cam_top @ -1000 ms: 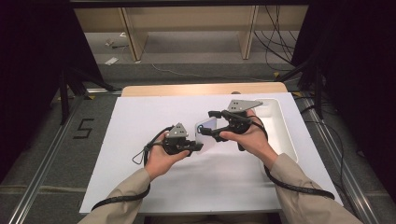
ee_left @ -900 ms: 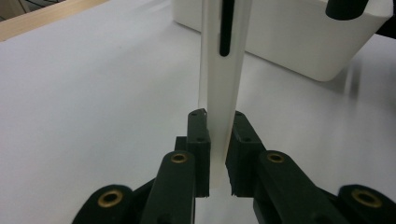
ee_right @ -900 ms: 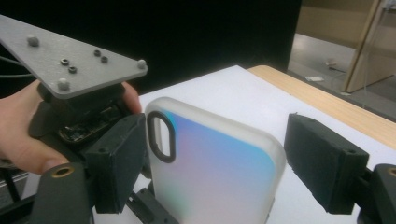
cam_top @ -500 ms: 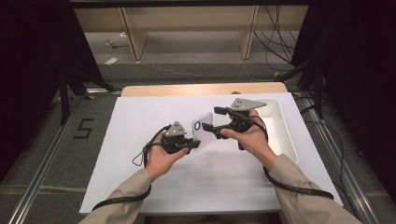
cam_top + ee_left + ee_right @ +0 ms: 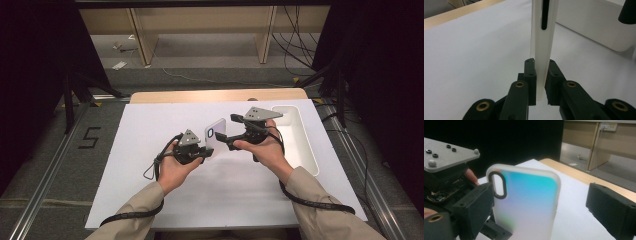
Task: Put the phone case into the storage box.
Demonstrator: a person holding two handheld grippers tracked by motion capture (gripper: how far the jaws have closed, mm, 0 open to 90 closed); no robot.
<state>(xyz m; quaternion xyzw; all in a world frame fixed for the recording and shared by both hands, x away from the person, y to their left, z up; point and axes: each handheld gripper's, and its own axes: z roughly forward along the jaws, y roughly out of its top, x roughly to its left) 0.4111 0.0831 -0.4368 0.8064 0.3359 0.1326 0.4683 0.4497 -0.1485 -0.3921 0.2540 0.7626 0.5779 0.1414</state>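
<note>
Phone case [image 5: 216,134] at frame centre stays pinched upright in my left gripper [image 5: 201,149], so I draw my just-opened, empty right gripper [image 5: 226,136] straight back without brushing it.

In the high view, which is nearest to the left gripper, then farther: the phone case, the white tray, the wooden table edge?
1. Phone case: clamped upright in the left gripper.
2. White tray: to the right, beyond the right hand.
3. Wooden table edge: along the far side.
</note>
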